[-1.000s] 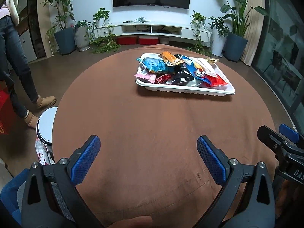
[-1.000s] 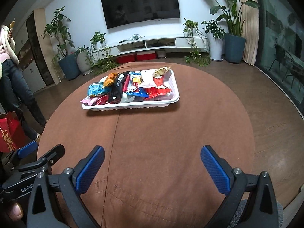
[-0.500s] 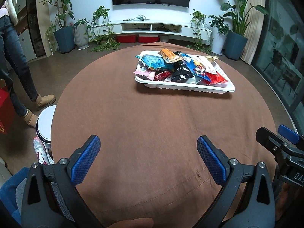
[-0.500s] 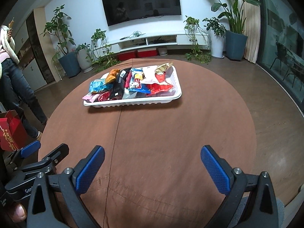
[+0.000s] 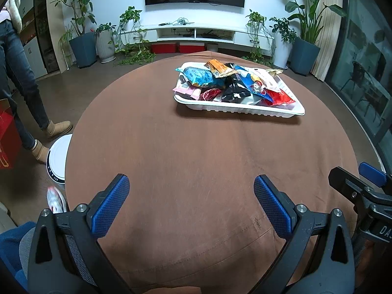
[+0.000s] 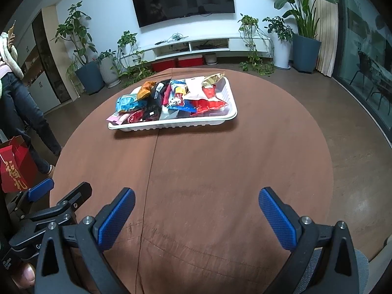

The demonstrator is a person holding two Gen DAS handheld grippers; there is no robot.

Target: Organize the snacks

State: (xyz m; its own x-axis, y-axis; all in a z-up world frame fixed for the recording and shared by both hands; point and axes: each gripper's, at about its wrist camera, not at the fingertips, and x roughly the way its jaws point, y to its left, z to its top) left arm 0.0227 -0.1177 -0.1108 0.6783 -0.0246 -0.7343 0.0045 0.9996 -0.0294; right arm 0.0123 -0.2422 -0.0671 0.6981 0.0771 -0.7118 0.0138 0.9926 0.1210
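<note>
A white tray (image 5: 245,109) (image 6: 171,123) sits on the far half of a round brown-clothed table (image 5: 196,159) (image 6: 208,171). It holds a heap of several snack packets (image 5: 232,83) (image 6: 171,95): blue, orange, black, red, pink and white ones. My left gripper (image 5: 191,183) hovers open over the near table edge with nothing between its blue pads. My right gripper (image 6: 196,196) is open too, equally far back from the tray. Each gripper shows at the edge of the other's view, the right gripper (image 5: 362,178) to the right and the left gripper (image 6: 61,196) to the left.
A person (image 5: 22,93) (image 6: 19,103) stands left of the table beside a red gift bag (image 6: 13,166). A white round robot vacuum (image 5: 57,159) lies on the floor by the table's left edge. Potted plants (image 5: 80,39) and a low TV cabinet (image 5: 203,33) line the far wall.
Both grippers have eased slightly forward and tilted, so the tray sits a little nearer in each view. Both stay open and empty.
</note>
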